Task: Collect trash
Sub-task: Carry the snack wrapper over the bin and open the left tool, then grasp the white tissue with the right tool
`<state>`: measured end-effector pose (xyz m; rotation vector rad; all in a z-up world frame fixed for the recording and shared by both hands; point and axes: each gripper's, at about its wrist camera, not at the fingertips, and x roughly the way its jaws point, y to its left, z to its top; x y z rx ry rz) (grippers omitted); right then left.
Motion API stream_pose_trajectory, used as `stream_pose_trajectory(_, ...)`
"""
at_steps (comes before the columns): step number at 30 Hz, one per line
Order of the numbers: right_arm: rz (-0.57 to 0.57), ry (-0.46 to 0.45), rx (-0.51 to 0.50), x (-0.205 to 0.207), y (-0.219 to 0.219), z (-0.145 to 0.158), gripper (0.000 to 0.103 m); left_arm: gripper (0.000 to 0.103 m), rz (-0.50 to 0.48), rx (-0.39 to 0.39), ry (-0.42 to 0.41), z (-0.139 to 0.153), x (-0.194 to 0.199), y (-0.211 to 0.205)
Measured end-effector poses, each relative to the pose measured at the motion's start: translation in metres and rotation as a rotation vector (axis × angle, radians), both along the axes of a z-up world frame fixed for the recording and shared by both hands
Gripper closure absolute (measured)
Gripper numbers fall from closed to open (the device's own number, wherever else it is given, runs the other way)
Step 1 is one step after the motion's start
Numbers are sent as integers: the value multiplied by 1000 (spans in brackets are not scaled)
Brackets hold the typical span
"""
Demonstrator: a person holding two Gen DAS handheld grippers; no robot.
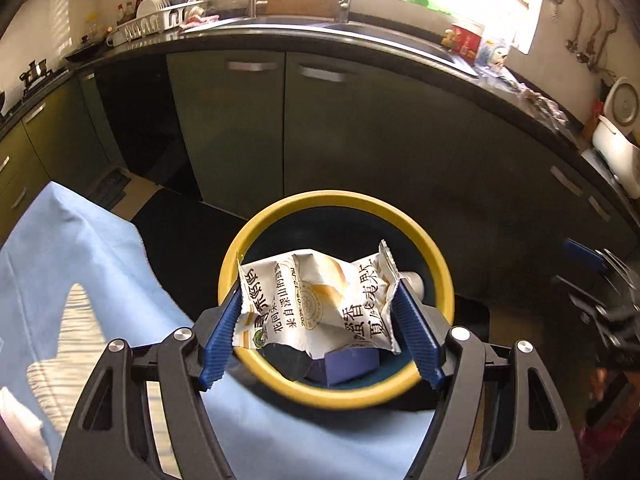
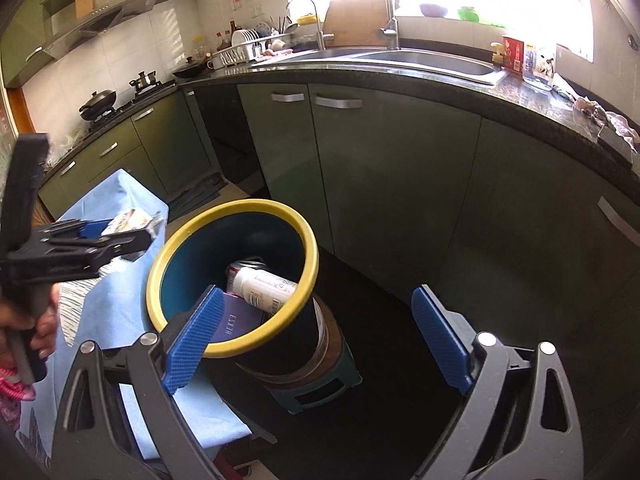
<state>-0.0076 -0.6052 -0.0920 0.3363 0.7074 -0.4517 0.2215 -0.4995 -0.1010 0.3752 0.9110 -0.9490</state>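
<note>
We carry the wrapper (image 1: 320, 300) pinched in the left gripper (image 1: 320, 312) over the bin (image 1: 440, 280); right gripper (image 2: 316, 332) gapes empty. Next: release.

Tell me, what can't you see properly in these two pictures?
- Bottom of the yellow-rimmed bin: right wrist view, hidden under the white bottle and purple box.
- Same bin contents: left wrist view, mostly covered by the snack wrapper in the left gripper.
- Wrapper's small print: left wrist view, crumpled and too small.
- Right gripper: left wrist view, blurred and cut off at the edge.
</note>
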Motion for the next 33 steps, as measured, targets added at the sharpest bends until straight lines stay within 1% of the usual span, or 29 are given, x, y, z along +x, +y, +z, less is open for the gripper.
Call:
stream_pose_trajectory(1,-2,0,3,0,0,-1,13,20,-1,-2,9,-4,4,-4)
stream_pose_trajectory(2,-3,0,6,0,1,-1,13,18,3,-1,7,-7,5,-8)
stream_pose_trajectory(4,0,0,6,2,2,-1,13,18,11,-1,-5,-8,7,-8)
stream_pose_trajectory(6,11,-2,4,6,4,0,13,15,10,-22,-7,-1,5,0)
stream_pose_trajectory(9,34,-2,-1,13,11,1,13,13,10,-41,-69,18,-9,25)
stream_pose_trajectory(11,52,-1,-5,19,17,2,13,10,12,-75,-96,34,-21,52)
stream_pose_trajectory(14,86,3,-12,29,28,3,13,6,37,-115,-109,52,-36,98)
stream_pose_trajectory(19,169,14,-13,57,56,6,13,5,148,-158,-153,70,-55,194)
stream_pose_trajectory(21,226,11,-11,73,70,11,13,5,196,-167,-168,71,-61,230)
stream_pose_trajectory(23,287,7,-14,90,87,17,13,5,254,-156,-181,67,-66,266)
stream_pose_trajectory(25,365,0,-22,111,111,25,13,5,324,-146,-187,60,-69,298)
stream_pose_trajectory(28,503,-11,-18,145,154,34,13,5,429,-133,-170,48,-67,343)
stream_pose_trajectory(31,650,-12,-4,179,202,36,20,5,515,-123,-141,33,-65,383)
stream_pose_trajectory(33,764,4,18,204,239,34,32,5,562,-118,-122,23,-63,402)
